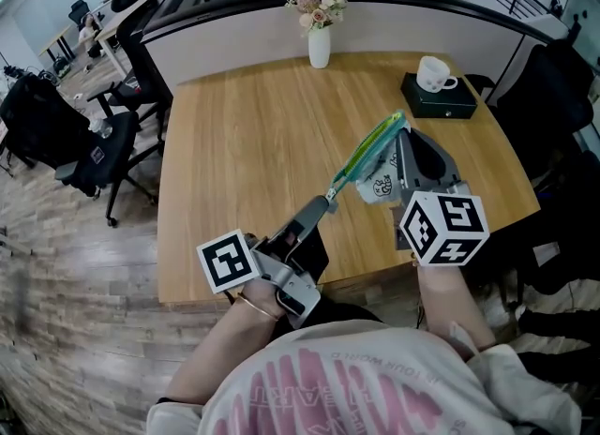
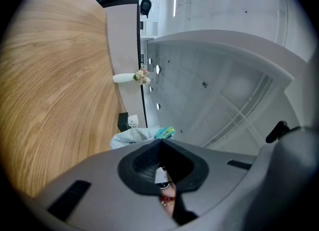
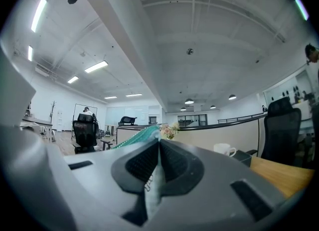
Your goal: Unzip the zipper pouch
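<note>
I hold the zipper pouch, teal and green with a white printed panel, stretched in the air above the wooden table. My left gripper is shut on the pouch's tapered near end. In the left gripper view, the pouch bunches just past the closed left gripper. My right gripper is shut on the far part of the pouch. In the right gripper view, the pouch has its pale fabric pinched in the right gripper and its teal edge sticking out beyond. What exactly sits inside the left jaws is hidden.
At the table's far edge, a white vase of flowers stands against the curved partition. A white cup rests on a black box at the far right. Office chairs stand to the left of the table.
</note>
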### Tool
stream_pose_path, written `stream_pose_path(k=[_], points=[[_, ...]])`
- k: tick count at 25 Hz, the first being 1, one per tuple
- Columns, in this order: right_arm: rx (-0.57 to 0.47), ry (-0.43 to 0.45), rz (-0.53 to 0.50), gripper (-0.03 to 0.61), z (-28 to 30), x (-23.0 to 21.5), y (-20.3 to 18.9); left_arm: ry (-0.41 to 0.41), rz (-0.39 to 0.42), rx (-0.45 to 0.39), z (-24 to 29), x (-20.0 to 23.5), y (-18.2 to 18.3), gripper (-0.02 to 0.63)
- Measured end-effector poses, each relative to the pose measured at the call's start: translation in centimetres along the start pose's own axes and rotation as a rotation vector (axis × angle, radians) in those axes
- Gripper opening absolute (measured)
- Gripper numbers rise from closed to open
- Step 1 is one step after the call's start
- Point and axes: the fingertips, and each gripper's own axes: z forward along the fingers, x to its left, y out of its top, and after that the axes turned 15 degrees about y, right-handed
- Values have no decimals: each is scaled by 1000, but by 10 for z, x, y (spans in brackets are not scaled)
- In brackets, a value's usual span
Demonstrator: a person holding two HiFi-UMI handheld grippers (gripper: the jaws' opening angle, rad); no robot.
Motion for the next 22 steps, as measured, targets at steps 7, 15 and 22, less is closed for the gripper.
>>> stream_pose_path(k=[7,15,22], points=[[3,1,12,3,-9,1,-3,18,43,-13,-4,5,0,5],[8,30,122,3,-16,3,-18,129,145,-101,-16,39,16,2],[49,-18,174,5,-29,-12,-39,274,460,-211,-38,46,38,2]])
